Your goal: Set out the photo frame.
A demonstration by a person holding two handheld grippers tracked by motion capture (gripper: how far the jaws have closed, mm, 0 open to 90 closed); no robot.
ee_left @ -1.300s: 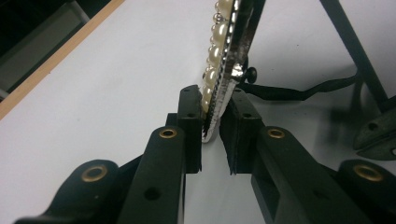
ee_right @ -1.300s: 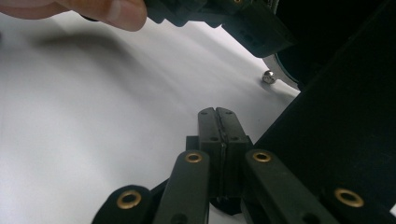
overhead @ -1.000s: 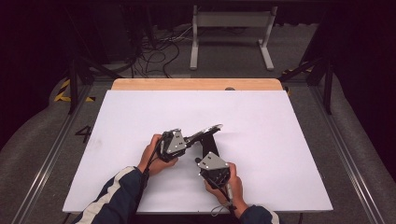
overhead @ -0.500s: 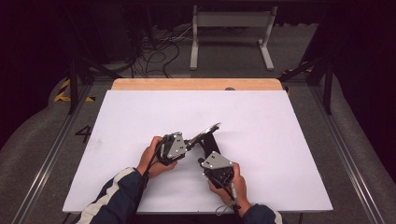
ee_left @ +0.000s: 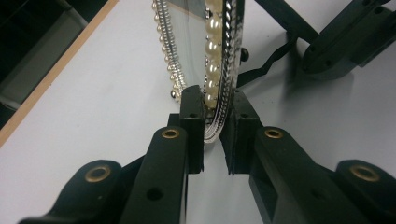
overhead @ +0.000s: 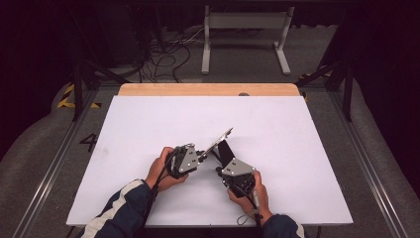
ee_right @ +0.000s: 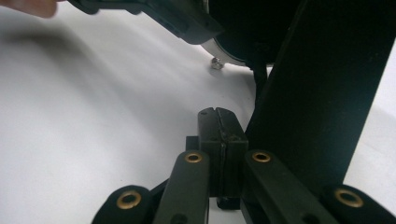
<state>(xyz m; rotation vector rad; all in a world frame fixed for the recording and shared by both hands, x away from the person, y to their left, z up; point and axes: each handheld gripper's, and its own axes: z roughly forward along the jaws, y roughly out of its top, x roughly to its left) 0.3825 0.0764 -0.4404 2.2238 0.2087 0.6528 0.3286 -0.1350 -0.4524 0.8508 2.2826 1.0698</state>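
Observation:
A small picture frame [overhead: 221, 140] with a silver rim and a row of pearls [ee_left: 212, 46] stands tilted on the white table top [overhead: 148, 119]. My left gripper [overhead: 202, 155] is shut on the frame's lower rim, and its pads [ee_left: 192, 100] press on both sides of the edge. The frame's black back stand [overhead: 227, 151] reaches down to the table behind it. My right gripper [overhead: 221, 167] is shut with nothing between its jaws [ee_right: 218, 114]. It lies low beside the black stand [ee_right: 322, 93], just left of it in the right gripper view.
The white table top has a wooden strip [overhead: 208, 89] along its far edge. Cables [overhead: 163, 54] and a metal stand [overhead: 245, 34] are on the dark floor beyond. Both hands [overhead: 161, 171] sit near the table's front middle.

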